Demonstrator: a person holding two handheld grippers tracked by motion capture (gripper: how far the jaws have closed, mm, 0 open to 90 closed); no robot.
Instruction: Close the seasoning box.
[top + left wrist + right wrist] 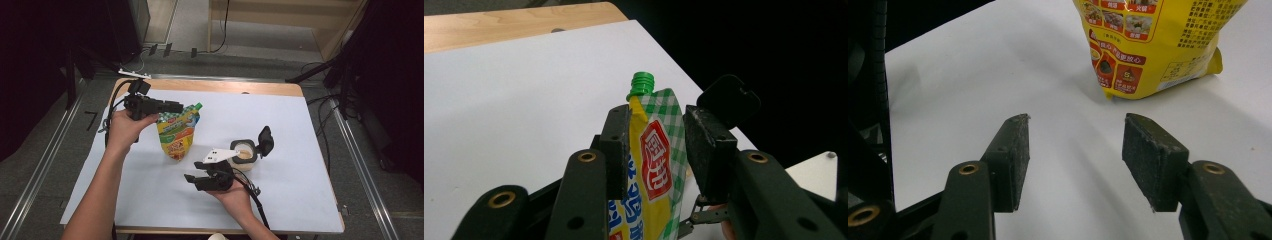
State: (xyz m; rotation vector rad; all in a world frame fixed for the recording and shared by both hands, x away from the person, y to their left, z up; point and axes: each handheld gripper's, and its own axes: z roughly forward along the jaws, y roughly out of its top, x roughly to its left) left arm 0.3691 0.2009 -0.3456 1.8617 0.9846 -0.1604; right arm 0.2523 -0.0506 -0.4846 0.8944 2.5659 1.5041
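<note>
Left gripper [176, 106]: gripping the yellow pouch [176, 134] near its top, jaws on either side of it just below the green cap [642, 83], pads pressing the sides as seen in the left gripper view.
Yellow pouch: standing upright on the white sheet [280, 120], around the middle, a bit toward the left edge; bottom resting on the sheet in the right gripper view [1153, 45].
Right gripper [192, 178]: hovering over the sheet near the front edge, jaws spread wide and holding nothing, pointing at the pouch's base.
Small jar [244, 155]: sitting just right of the pouch, black flip lid [265, 141] standing open, something beige inside.
Hands: left hand [124, 127] wrapping the left gripper's handle, right hand [232, 196] cradling the right one from below.
Bench: wooden strip [225, 87] peeking out along the far edge of the sheet.
</note>
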